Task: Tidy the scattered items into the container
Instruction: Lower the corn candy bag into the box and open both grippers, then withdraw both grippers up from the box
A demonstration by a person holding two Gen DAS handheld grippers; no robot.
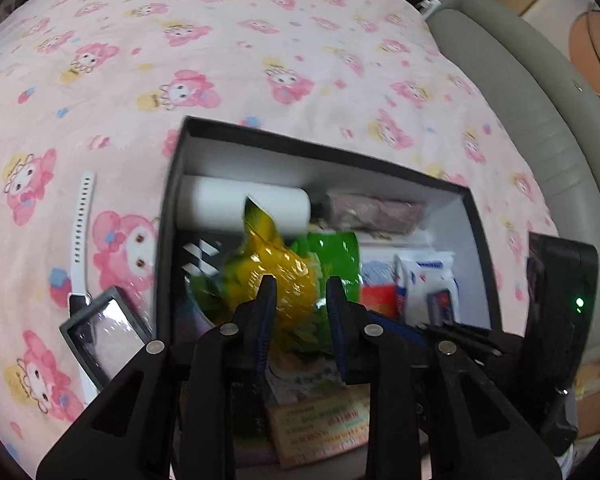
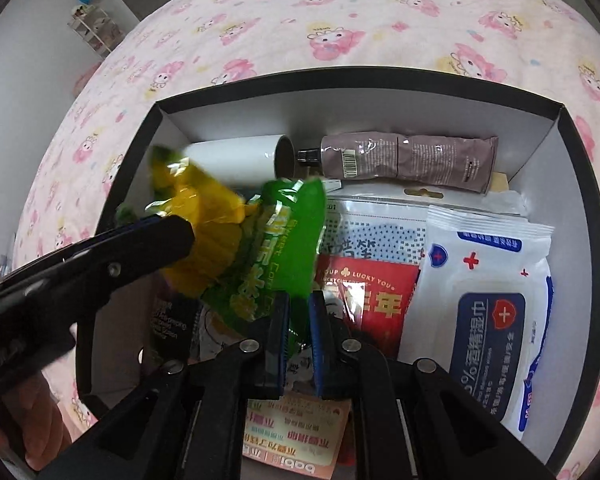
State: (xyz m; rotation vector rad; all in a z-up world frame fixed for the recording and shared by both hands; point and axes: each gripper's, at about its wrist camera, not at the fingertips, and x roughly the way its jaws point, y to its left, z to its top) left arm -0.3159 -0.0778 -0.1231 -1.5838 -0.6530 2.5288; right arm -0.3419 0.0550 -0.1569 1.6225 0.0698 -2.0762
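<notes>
Corn snack pack [image 2: 268,248] hangs over the open box [image 2: 572,128], long axis slanting up and away from the right gripper [image 2: 298,336], which clamps its green lower edge. Left gripper [image 1: 300,300] pinches the yellow upper half; both equally near

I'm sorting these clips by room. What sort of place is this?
Probably a bedroom: the black cardboard box sits on a pink cartoon-print blanket, beside a padded grey bed frame, with a small white shelf rack by the wall.
</notes>
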